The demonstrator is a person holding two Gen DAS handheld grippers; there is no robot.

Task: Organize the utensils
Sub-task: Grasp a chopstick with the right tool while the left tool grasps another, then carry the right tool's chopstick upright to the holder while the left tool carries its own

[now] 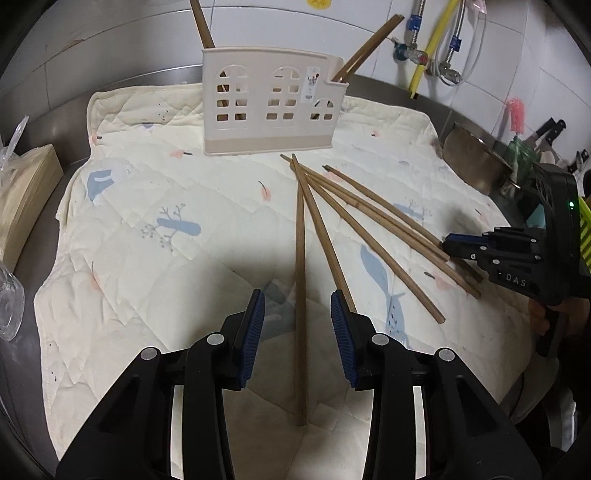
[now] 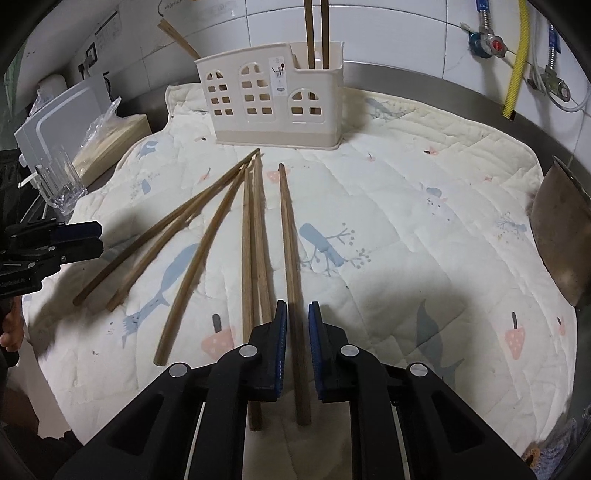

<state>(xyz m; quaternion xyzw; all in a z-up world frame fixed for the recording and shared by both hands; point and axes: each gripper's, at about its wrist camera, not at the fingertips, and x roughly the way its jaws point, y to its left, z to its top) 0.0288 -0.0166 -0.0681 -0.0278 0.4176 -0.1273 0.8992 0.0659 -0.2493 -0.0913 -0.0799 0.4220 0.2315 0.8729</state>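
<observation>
left hand-held gripper [image 1: 297, 309] open; right hand-held gripper [image 2: 297, 318] straddles chopstick [image 2: 291, 266], not clamped.

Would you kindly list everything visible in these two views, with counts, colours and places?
Loose chopsticks: six, brown, fanned on the cloth before the holder.
Utensil holder: one, cream, far end of cloth, with windows.
Stored chopsticks: at least three, brown, upright in holder.
Quilted cloth: one, cream with blue and pink prints, covering the counter.
Glass: one, clear, left edge.
Metal bowl: one, right edge.
Left gripper: black, blue pads, open astride one chopstick.
Right gripper: black, blue pads, open astride the rightmost chopstick.
</observation>
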